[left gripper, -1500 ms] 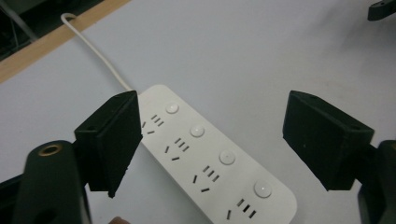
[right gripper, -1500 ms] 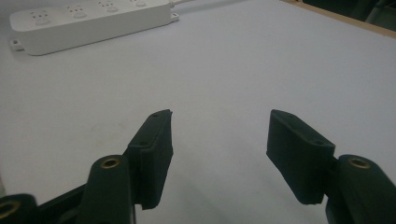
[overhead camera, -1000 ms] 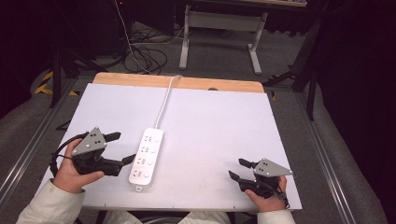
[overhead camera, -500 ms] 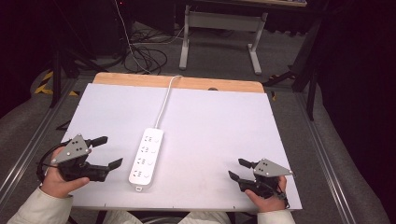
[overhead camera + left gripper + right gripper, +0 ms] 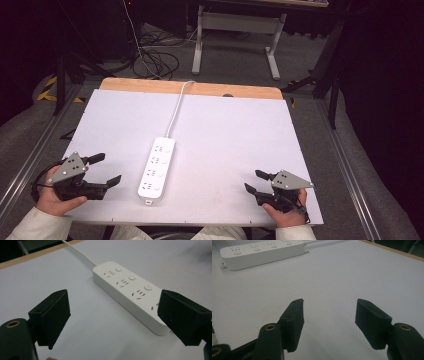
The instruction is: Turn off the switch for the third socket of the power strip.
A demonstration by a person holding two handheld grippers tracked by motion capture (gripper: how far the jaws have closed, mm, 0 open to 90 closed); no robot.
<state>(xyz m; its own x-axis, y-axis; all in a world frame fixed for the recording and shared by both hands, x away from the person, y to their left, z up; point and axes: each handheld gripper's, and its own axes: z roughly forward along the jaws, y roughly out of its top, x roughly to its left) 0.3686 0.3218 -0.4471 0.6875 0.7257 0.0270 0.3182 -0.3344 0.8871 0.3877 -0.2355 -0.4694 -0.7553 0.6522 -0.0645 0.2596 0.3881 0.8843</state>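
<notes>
Left tool (image 5: 107, 170) sits at the near left edge of the white table (image 5: 235, 135), held in the person's left hand (image 5: 52, 192). Its 2 black jaws are spread wide with nothing between them, and they point to the right, toward a white power strip (image 5: 156, 166). Just beside that tool, a small gap of bare table separates the jaw tips from the strip's long side.

From above, the power strip lies flat near the middle of the near half of the table, its length running away from the person. A white cord (image 5: 176, 107) leaves its far end and runs off over the wooden far edge (image 5: 190, 88). Seen along the left tool, the strip shows round buttons beside its socket holes.

Right tool (image 5: 256, 181) rests at the near right corner of the table in the person's right hand (image 5: 282, 210). Its jaws are also wide apart and empty, aimed left across bare table, well apart from the strip.
</notes>
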